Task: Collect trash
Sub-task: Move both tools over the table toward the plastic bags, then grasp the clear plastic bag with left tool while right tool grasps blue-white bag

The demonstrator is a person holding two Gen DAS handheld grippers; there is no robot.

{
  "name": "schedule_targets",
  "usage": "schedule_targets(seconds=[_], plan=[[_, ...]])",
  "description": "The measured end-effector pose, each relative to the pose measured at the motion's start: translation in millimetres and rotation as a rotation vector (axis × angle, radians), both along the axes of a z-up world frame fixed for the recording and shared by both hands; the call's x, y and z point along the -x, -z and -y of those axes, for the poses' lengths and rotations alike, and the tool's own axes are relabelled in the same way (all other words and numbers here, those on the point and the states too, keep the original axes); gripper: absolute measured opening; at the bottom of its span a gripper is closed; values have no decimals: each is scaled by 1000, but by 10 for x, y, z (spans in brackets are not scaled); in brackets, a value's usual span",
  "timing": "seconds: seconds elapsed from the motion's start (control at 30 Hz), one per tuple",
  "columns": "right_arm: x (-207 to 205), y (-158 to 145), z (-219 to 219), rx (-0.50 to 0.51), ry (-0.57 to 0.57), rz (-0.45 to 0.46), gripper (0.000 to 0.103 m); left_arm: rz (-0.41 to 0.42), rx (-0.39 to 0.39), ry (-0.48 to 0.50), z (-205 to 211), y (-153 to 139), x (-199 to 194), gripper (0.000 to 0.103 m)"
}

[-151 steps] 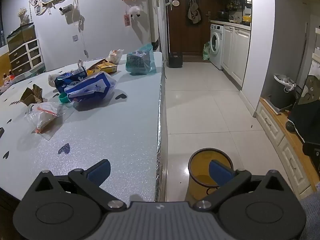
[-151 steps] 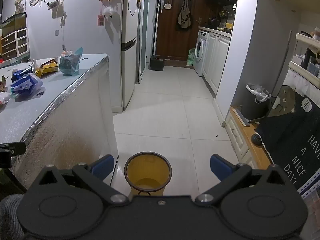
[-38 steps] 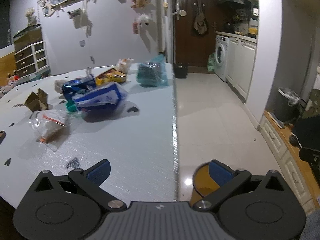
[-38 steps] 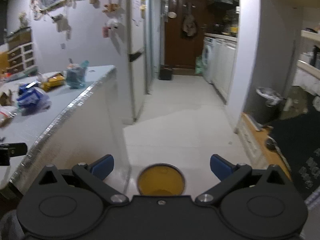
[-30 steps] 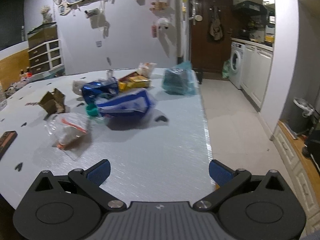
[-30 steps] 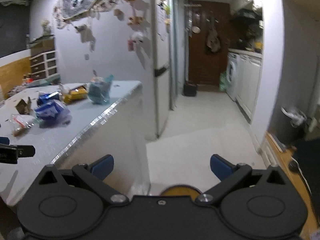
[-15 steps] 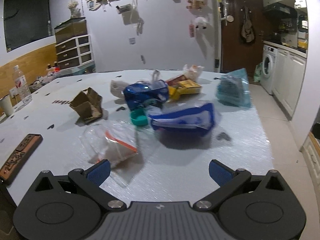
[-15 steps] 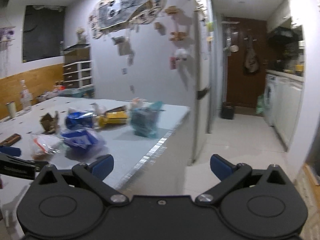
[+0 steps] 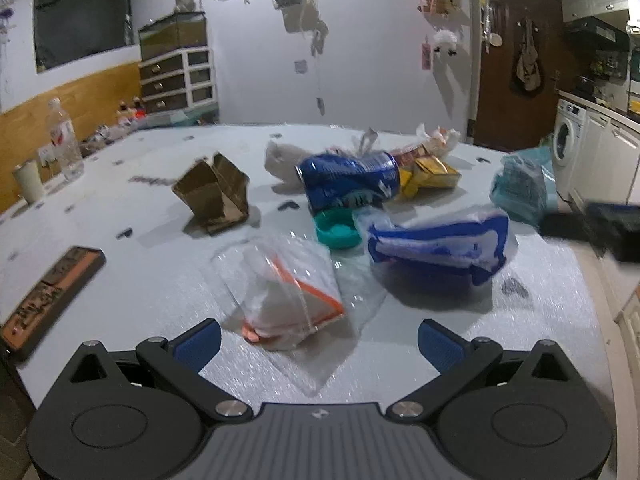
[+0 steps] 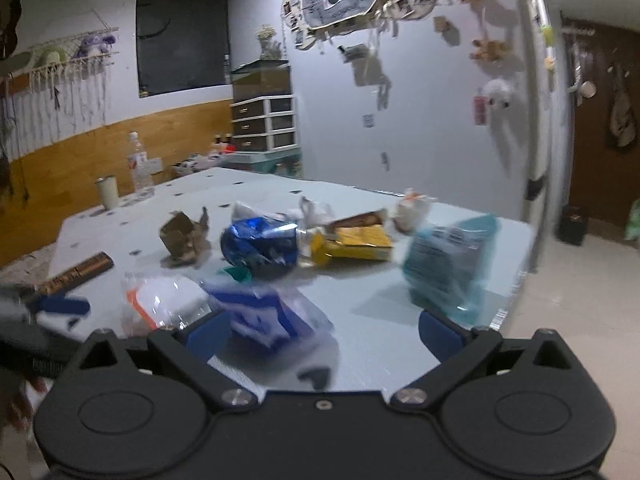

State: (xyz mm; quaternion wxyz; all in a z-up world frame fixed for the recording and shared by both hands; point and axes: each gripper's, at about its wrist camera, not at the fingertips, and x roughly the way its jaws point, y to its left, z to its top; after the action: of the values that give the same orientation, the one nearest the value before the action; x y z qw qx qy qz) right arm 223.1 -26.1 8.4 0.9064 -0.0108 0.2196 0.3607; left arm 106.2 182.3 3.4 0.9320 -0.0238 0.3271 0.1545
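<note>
In your left wrist view, the trash is a loose cluster on the pale table: a clear zip bag with an orange seal, crumpled and see-through; a blue-and-white wrapper puffed up just beyond it; a teal lid; a shiny blue pouch; a torn cardboard box; yellow packets; and a teal bag near the right edge. Your left gripper has its jaws wide apart with nothing in them, and the clear zip bag lies just ahead, between the blue pads. Five seconds ago this view showed the table edge and a yellow bin on the floor; now the table fills it.

In your right wrist view, blurred, the blue-and-white wrapper lies just ahead of the left pad, and the teal bag stands beyond the right pad. Your right gripper is closing slightly, its jaws wide apart on nothing. Earlier it faced the bin and corridor; now it faces the table.
</note>
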Motion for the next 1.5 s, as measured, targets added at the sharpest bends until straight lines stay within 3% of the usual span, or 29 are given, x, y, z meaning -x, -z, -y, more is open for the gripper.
schedule_targets(seconds=[0.17, 0.3, 0.43, 0.63, 0.73, 0.97, 1.13, 1.23, 1.33, 1.47, 1.5], plan=[[-301, 27, -223, -71, -44, -67, 86, -31, -6, 3, -3, 40, -10, 103], [-516, 87, -367, -131, -114, -115, 86, -4, 44, 29, -61, 38, 47, 103], [-615, 166, -504, -104, -163, -126, 84, 29, 81, 74, -108, 35, 139, 103], [-447, 234, -546, -61, -326, -151, 79, 124, 155, 77, -289, -76, 237, 103], [-313, 263, -540, -9, -371, -146, 79, 169, 210, 72, -378, -103, 219, 99], [3, 288, -377, 59, -408, -148, 79, 190, 345, 12, -552, 0, 21, 78], [256, 168, -239, 111, -371, -83, 79, 258, 481, -73, -703, 141, -66, 73], [414, 75, -265, 173, -327, 23, 81, 265, 536, -89, -742, 202, -133, 67], [525, 37, -411, 258, -304, 123, 85, 262, 538, -105, -742, 235, -177, 60], [487, 105, -672, 319, -263, 142, 86, 255, 522, -142, -744, 213, -210, 57], [460, 143, -729, 324, -255, 139, 85, 246, 507, -148, -735, 205, -224, 53]])
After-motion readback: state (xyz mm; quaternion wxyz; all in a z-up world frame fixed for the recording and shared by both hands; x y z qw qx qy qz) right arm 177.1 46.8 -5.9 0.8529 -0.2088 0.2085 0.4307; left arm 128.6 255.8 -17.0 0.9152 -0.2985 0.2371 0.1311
